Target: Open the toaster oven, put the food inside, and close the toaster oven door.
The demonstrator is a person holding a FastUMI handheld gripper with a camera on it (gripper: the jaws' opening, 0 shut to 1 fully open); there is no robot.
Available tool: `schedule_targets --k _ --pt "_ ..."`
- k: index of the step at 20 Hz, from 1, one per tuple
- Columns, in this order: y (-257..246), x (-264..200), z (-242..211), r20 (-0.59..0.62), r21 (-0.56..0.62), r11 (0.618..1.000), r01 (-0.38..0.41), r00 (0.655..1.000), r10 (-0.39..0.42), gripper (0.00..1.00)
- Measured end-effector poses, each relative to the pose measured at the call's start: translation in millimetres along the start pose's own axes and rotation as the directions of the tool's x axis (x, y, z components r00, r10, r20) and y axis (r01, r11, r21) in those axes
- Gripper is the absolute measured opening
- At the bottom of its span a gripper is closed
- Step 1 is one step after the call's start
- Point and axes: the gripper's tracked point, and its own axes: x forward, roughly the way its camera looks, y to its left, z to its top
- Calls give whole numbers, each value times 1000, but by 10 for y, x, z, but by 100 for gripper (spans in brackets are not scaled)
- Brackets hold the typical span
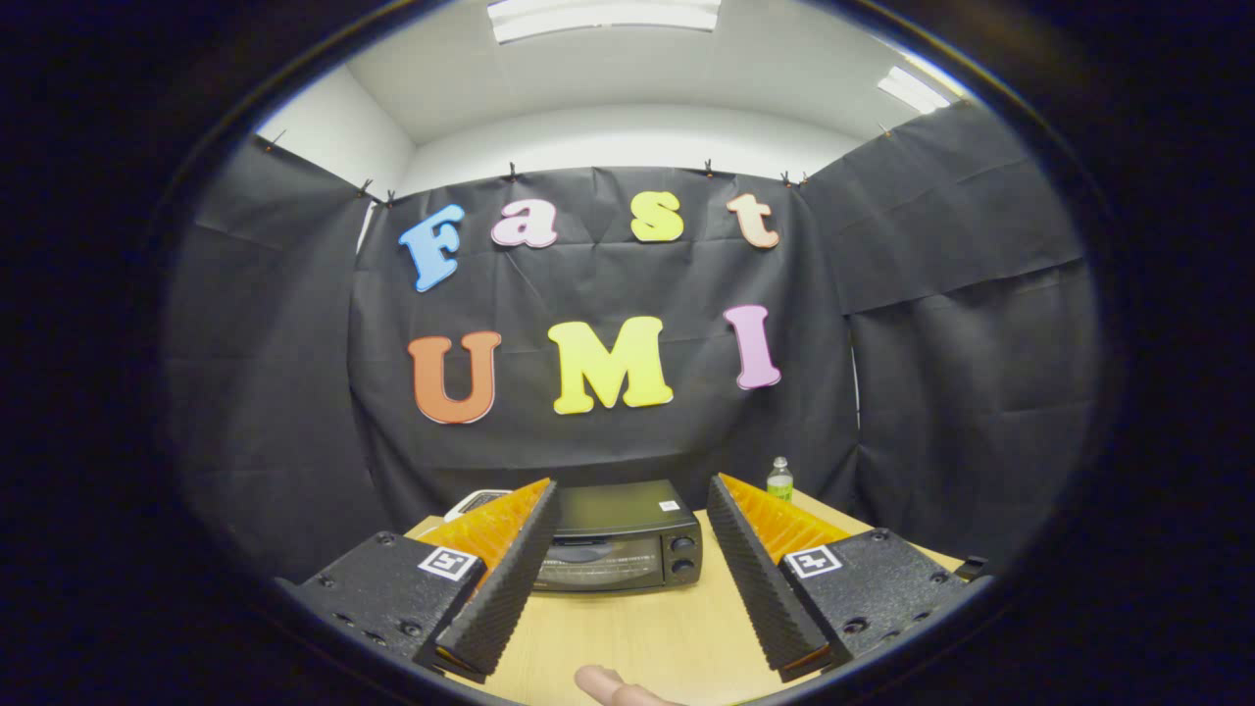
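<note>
Tongs [632, 579] stand wide open, holding nothing. One toaster oven [616, 537] sits beyond the fingers on the desk [637, 628], door closed, two knobs on its front. One bottle [779, 479] stands behind it. One fingertip [603, 683] shows below.

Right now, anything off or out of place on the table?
Nothing stands out. The toaster oven sits square on the table with its door shut, and a bottle stands upright behind it. The gripper is open, well short of the oven.
</note>
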Motion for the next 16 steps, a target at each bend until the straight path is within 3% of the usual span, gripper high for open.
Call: schedule_targets --k 10,16 --pt "233 -162 -14 23 -45 997 -58 998 59 99" --pt "115 -216 4 46 -43 998 -44 998 46 99"
